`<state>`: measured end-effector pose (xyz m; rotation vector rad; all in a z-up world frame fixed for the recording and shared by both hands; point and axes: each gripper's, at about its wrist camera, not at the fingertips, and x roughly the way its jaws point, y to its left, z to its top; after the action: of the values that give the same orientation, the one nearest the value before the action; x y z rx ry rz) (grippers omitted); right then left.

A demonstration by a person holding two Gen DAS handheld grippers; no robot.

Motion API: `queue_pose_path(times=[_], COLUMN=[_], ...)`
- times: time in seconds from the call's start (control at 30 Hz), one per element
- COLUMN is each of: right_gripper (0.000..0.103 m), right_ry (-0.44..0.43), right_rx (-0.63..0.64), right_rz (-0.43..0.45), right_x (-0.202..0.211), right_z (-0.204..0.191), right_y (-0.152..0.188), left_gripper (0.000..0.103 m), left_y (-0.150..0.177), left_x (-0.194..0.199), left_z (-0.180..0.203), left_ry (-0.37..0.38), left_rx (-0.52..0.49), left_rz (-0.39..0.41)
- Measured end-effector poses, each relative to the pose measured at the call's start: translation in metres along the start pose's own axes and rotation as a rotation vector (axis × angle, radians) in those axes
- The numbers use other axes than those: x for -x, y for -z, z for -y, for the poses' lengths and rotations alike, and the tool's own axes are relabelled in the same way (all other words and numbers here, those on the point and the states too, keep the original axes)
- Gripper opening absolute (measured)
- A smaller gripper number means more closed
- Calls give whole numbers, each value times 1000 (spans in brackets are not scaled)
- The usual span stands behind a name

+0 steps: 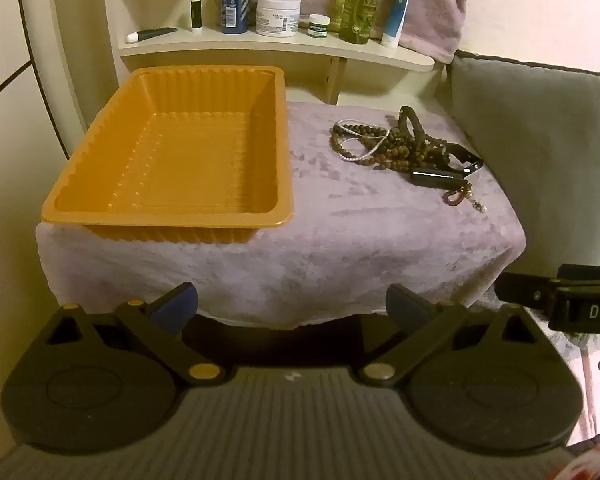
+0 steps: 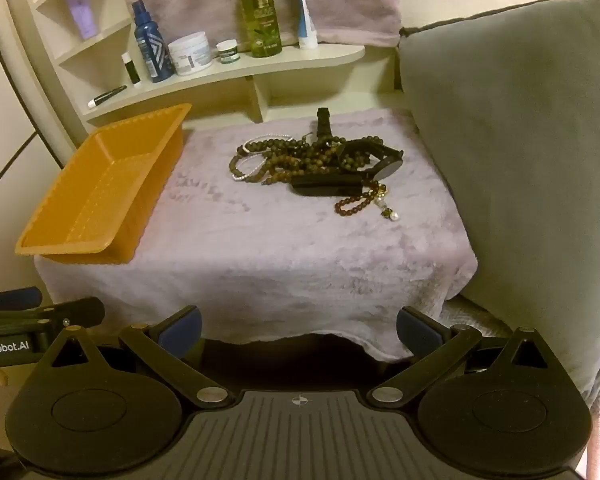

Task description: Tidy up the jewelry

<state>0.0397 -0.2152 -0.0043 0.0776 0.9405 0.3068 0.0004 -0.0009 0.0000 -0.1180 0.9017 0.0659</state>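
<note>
Left gripper [image 1: 292,306]: jaws wide apart, empty, held off the near edge of the stool, facing the tray.
Right gripper [image 2: 298,326]: jaws likewise spread, holding nothing, aimed at the pile from short of the stool's front edge.
Pile [image 2: 320,164]: tangled heap on the right rear of the cloth [image 2: 260,248], well apart from the tray; brown beads [image 2: 284,160], a thin pearl strand [image 2: 248,172], a dark watch [image 2: 374,160], a black bar-shaped piece [image 2: 326,188], and a reddish bracelet [image 2: 356,204] with a small charm lying at the near right.
Tray [image 1: 172,148]: orange, ribbed, empty, on the left of the stool, its near left corner overhanging the edge.
Handling: light and limp for the strands, likely to sag and drag neighbours along; round beads probably slippery under the pads; pearl strand thin and seemingly delicate; watch and bar stiffer, easier to pinch.
Where to grip: reddish bracelet looks freest, so a pinch across its loop on the near side; for the watch, across the strap rather than the face.
Risk: lifting one strand may haul the whole knot; light tray may slide or tip at its overhang.
Progress: nothing in the tray yet.
</note>
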Motion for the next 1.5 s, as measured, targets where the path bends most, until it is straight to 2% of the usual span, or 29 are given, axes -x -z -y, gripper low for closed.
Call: queue_pose_path(times=[0.1, 0.2, 0.33, 1.5], right_gripper=[103, 103, 103, 103], right_ry=[0, 0, -1, 1], right_rx=[2, 5, 3, -1], right_rz=[0, -1, 0, 17], right_x=[0, -1, 3, 4], right_z=[-1, -2, 5, 5], right_y=[1, 2, -6, -2], left_gripper=[98, 98, 98, 98], left_y=[-1, -4, -3, -3], left_x=[1, 0, 0, 2], left_z=[4, -5, -2, 2], left_ry=[0, 37, 30, 28], left_rx=[1, 26, 18, 11], left_rz=[-1, -10, 0, 5])
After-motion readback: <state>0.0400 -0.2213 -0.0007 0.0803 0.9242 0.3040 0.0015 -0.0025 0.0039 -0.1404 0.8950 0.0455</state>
